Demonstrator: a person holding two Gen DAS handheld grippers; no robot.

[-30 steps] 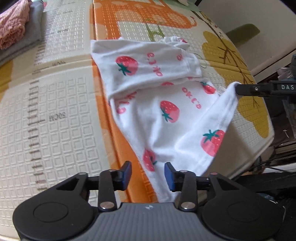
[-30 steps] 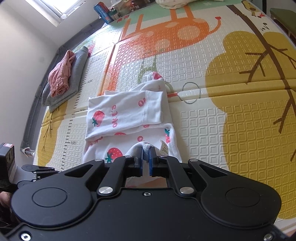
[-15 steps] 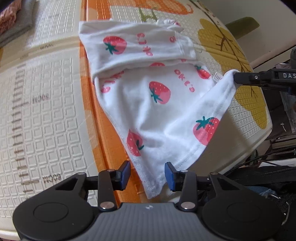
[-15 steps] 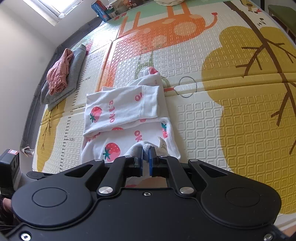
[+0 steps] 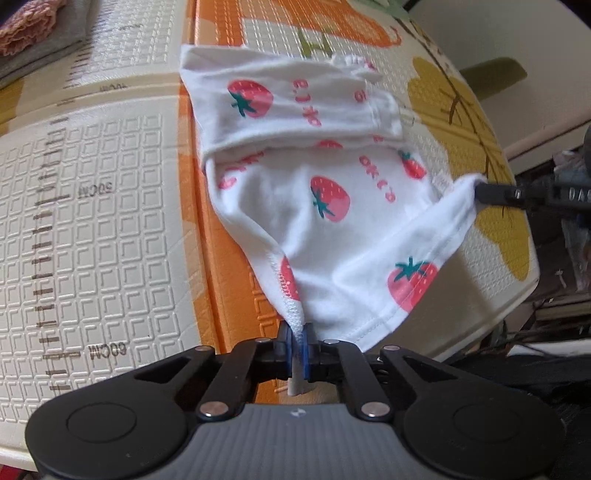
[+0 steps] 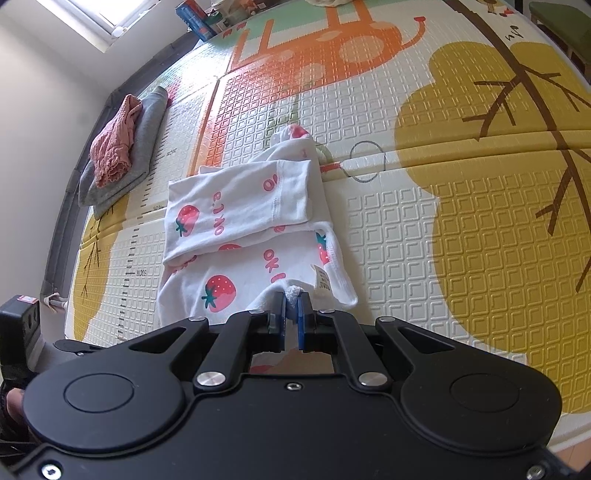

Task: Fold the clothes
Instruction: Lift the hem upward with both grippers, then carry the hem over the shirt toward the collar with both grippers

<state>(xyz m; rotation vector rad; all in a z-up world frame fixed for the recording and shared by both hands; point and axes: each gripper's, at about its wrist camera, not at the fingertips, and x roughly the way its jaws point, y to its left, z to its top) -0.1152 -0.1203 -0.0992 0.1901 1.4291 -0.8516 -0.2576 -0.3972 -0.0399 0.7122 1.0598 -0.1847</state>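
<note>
Two claws pinch the white strawberry shirt (image 5: 332,206) on the play mat (image 5: 103,221). The left claw (image 5: 295,338) is closed on its near hem corner. The right claw (image 6: 291,314) is closed on the other corner.

A white cotton garment printed with red strawberries (image 5: 325,206) lies across the middle of the frame on a foam play mat with orange, cream and yellow patterns (image 5: 96,236). At bottom centre, the left gripper (image 5: 295,338) pinches the garment's stitched hem between its blue pads. At right, the right gripper (image 5: 480,192) clamps another corner, lifting it. A pink and grey folded pile (image 5: 33,33) sits upper left.
</note>
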